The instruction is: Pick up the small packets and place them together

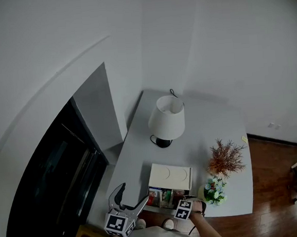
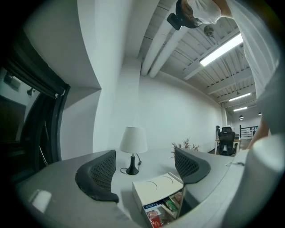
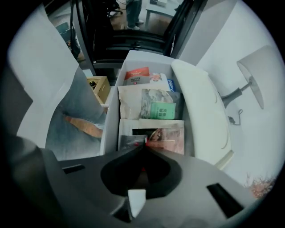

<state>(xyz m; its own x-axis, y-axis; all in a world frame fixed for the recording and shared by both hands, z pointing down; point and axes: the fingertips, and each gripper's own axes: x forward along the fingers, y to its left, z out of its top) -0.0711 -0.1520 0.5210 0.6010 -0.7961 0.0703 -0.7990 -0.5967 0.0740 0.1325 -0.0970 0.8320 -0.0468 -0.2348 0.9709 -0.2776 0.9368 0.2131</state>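
Within white box beside lamp, right gripper clamped on packet; left gripper agape.

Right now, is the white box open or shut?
Open: the white box has uncovered compartments holding small packets; the right hand-held gripper grips one.

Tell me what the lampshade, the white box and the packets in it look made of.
Lampshade: matte white fabric or paper, judging by its soft, even, glare-free surface. White box: smooth matte plastic or painted wood; the thick lid has rounded edges, and I cannot tell which. Packets: thin printed film or paper, lying flat and slightly crinkled.
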